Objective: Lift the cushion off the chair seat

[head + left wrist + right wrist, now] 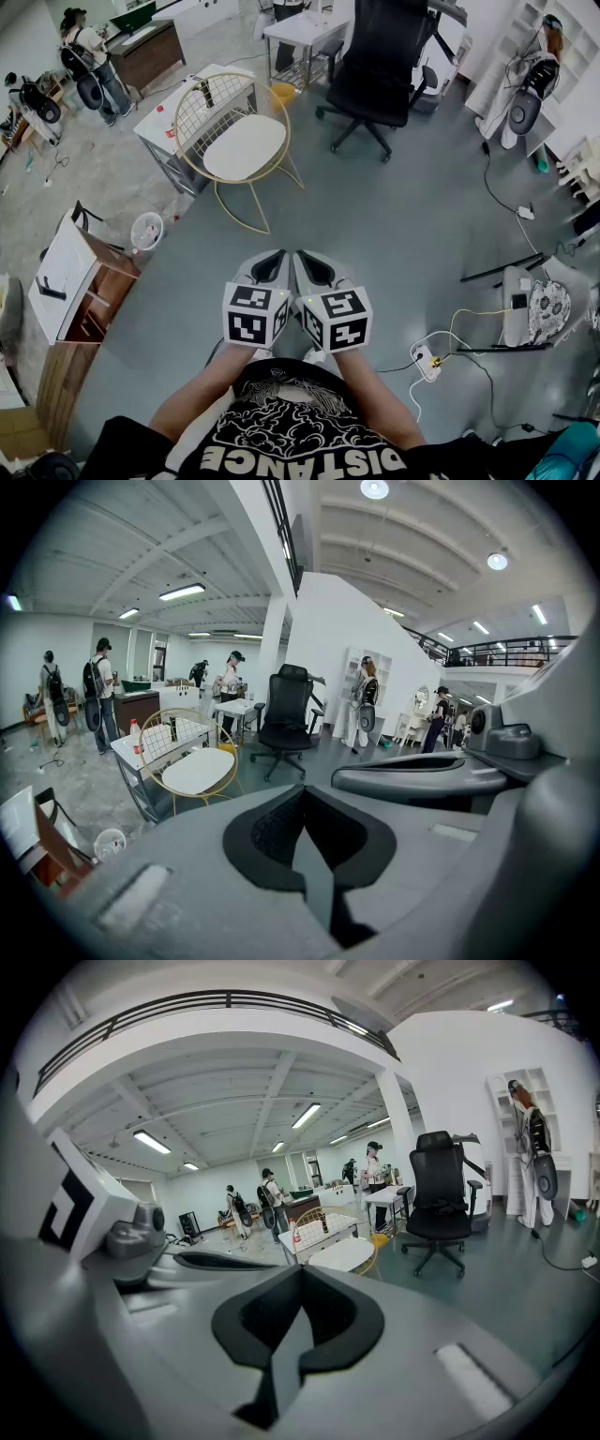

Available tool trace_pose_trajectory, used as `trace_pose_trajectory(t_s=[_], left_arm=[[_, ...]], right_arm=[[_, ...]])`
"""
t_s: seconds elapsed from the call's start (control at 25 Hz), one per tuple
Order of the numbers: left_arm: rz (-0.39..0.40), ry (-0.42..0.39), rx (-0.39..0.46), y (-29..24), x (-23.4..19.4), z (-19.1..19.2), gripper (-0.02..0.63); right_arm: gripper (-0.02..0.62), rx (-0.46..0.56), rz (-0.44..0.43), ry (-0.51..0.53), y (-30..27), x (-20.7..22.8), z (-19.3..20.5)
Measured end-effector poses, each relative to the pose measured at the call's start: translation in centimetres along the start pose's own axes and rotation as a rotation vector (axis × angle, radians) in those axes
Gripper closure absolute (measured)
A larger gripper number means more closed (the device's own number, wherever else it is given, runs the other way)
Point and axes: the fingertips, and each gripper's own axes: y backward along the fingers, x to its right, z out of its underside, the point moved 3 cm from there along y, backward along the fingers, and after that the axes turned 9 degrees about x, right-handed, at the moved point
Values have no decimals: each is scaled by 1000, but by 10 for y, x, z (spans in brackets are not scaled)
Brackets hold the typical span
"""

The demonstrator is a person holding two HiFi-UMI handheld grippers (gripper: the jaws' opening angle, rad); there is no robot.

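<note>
Both tools sat side by side close in front of the person, over bare floor (422,234). The left tool (266,269) had its jaws shut on nothing, and the right tool (317,269) likewise had its jaws together and empty. The white cushion (246,146) was well apart from them, ahead and off to the left in the head view. It lay flat and filled the seat of the gold wire chair (202,105) out to the rim. The wire backrest stood along the seat's far left edge, so the seat's open front edge faced roughly toward the tools. The cushion looked rounded and a little wider than deep. In the left gripper view it sat left of the closed jaw tips (306,794); in the right gripper view it showed just above them (302,1274). The left tool seemed slightly nearer, but both would need a long carry forward.
</note>
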Motion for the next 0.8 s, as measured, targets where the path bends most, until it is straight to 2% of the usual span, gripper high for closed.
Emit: trace_pose_trajectory(t_s=[0.4,0.8], left_arm=[[-15,5,-2,-7,15,-1,614],[-24,2,-26,-24,43,14,612]], right_arm=[[600,4,-5,-23,10,14,-1],[600,-6,-34,-74,27,39,10]])
